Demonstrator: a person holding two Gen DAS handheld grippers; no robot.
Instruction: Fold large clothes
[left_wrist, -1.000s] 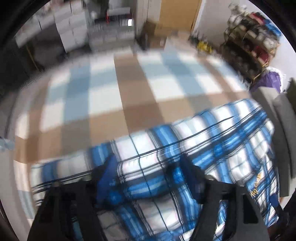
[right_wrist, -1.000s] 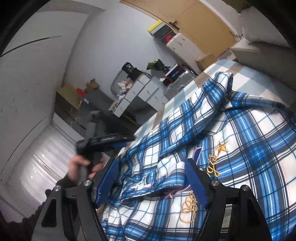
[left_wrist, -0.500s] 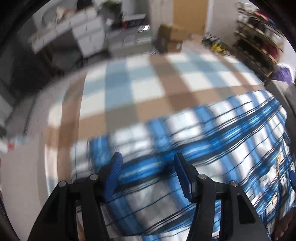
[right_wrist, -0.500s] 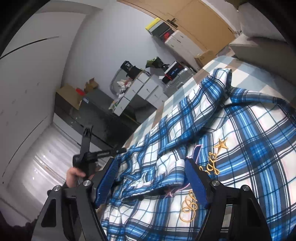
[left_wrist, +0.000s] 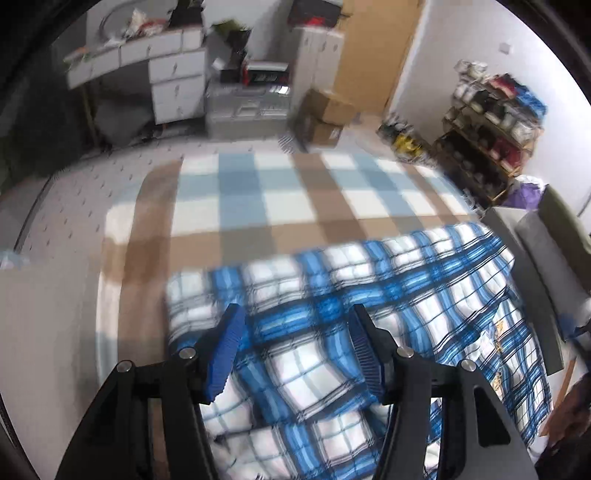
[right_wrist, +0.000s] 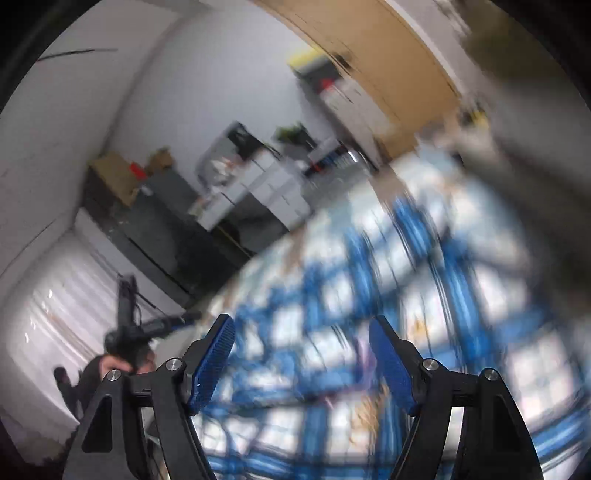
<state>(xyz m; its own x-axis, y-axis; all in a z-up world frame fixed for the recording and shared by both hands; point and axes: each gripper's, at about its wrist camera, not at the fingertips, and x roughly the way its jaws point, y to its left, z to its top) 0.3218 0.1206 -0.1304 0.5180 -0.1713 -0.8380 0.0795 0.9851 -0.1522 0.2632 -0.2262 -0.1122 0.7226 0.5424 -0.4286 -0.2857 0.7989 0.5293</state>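
A blue and white plaid shirt (left_wrist: 369, 295) lies spread on a bed with a brown, blue and white checked cover (left_wrist: 280, 199). My left gripper (left_wrist: 295, 321) is open and empty, raised above the shirt's near left part. The shirt also shows, blurred, in the right wrist view (right_wrist: 388, 295). My right gripper (right_wrist: 303, 332) is open and empty above it. The left gripper and the hand holding it show in the right wrist view (right_wrist: 147, 328), off the bed's left side.
White drawers (left_wrist: 177, 81), cardboard boxes (left_wrist: 325, 114) and a cluttered shelf (left_wrist: 491, 125) stand beyond the bed. A grey cushion (left_wrist: 535, 266) lies at the bed's right side. A wooden door (right_wrist: 388, 66) is behind.
My left gripper has let go of the shirt, opened and lifted up and back. My right gripper has stayed open and is swinging fast; its view is now blurred.
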